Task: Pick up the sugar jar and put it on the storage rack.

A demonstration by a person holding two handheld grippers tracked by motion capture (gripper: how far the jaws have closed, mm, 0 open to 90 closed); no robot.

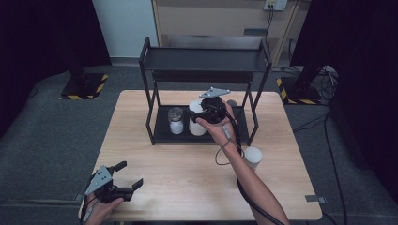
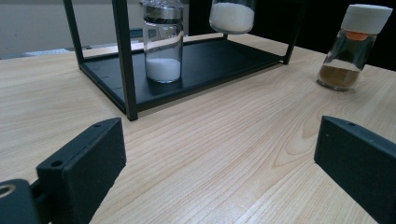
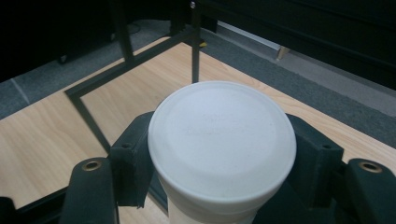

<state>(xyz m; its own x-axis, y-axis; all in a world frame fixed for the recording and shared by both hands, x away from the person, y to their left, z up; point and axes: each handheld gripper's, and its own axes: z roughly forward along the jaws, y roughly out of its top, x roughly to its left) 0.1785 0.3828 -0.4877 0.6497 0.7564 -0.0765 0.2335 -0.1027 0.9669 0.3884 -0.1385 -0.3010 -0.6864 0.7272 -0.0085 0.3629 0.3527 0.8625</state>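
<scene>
**Operator A:** At the lower shelf of the black rack [image 1: 205, 136], what is the status of the right tongs [image 1: 202, 112]?

**Operator B:** Clenched on the white-capped jar [image 3: 222, 144]. The right gripper view shows both black jaws pressed against the jar just below its wide white cap, one on each side. The high view places the jar over the middle of the lower shelf, with the right hand [image 1: 220, 124] reaching in from the front of the rack.

**Operator A:** Is the jar seated on the shelf?

**Operator B:** Cannot tell; the tongs and the hand cover its base.

**Operator A:** Adjacent items on that shelf?

**Operator B:** One small glass jar [image 2: 162, 44] with white powder in its bottom, standing upright to the left of the gripped jar, near it but apart.

**Operator A:** Status of the left tongs [image 1: 127, 174]?

**Operator B:** Released. The jaws stand wide apart with bare wood between them, at the near left corner of the counter [image 1: 187, 187].

**Operator A:** Other items on the counter?

**Operator B:** One spice jar [image 2: 353, 49] with brown contents and a white cap, upright outside the rack, just off its front right leg.
</scene>
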